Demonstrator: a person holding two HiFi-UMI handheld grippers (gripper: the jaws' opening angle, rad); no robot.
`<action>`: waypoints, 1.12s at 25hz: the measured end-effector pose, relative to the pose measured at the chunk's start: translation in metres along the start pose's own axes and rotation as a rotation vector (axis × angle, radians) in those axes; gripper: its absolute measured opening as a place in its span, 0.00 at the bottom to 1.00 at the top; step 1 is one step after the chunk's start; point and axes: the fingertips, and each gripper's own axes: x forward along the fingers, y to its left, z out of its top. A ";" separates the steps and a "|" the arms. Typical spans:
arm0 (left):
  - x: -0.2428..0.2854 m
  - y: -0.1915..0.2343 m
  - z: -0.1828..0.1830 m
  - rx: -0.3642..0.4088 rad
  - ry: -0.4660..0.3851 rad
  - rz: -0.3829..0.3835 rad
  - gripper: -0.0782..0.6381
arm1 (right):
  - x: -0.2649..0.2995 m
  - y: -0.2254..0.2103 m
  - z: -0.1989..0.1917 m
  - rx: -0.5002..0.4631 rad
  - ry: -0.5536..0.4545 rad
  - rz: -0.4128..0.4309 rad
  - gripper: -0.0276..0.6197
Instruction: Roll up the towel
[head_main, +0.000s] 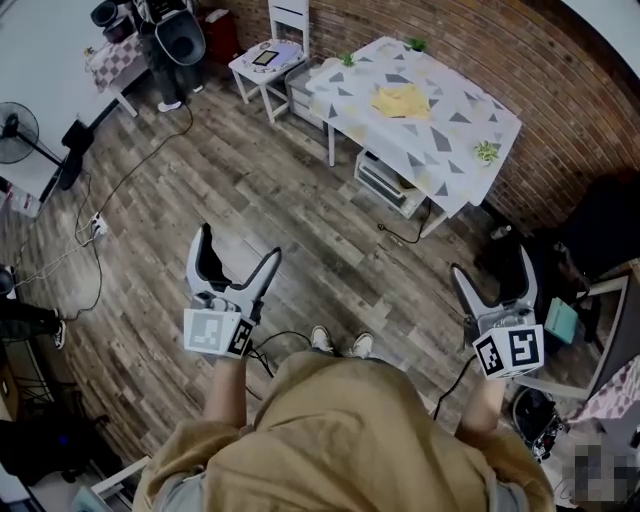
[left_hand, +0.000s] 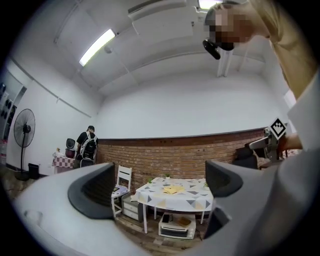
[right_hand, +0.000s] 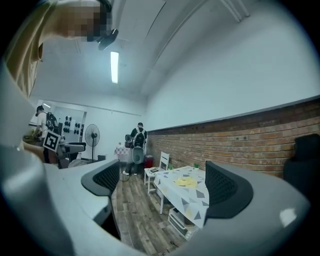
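Note:
A yellow towel (head_main: 401, 100) lies flat on a table (head_main: 455, 160) with a triangle-patterned cloth, far ahead across the room. The same towel (left_hand: 173, 189) shows in the left gripper view, and the towel (right_hand: 186, 182) shows small in the right gripper view. My left gripper (head_main: 240, 262) hangs open over the wooden floor at the left, nothing between its jaws. My right gripper (head_main: 492, 280) stands open at the right, also empty. Both are held in front of the person's body, well short of the table.
A white chair (head_main: 268, 55) stands left of the table, a small oven (head_main: 388, 186) under it. Cables (head_main: 130, 175) run over the floor. A person with a backpack (left_hand: 88, 146) stands at the far left by a fan (head_main: 20, 133). A brick wall (head_main: 500, 40) backs the table.

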 end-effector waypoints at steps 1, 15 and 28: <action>-0.002 0.005 -0.001 -0.002 -0.001 0.006 0.94 | 0.007 0.007 0.003 -0.019 0.004 0.012 0.83; 0.015 0.038 -0.020 -0.021 0.058 -0.059 0.93 | 0.071 0.068 -0.016 -0.029 0.065 0.101 0.83; 0.190 0.037 -0.061 0.040 0.093 -0.087 0.93 | 0.225 -0.026 -0.053 0.042 0.081 0.157 0.83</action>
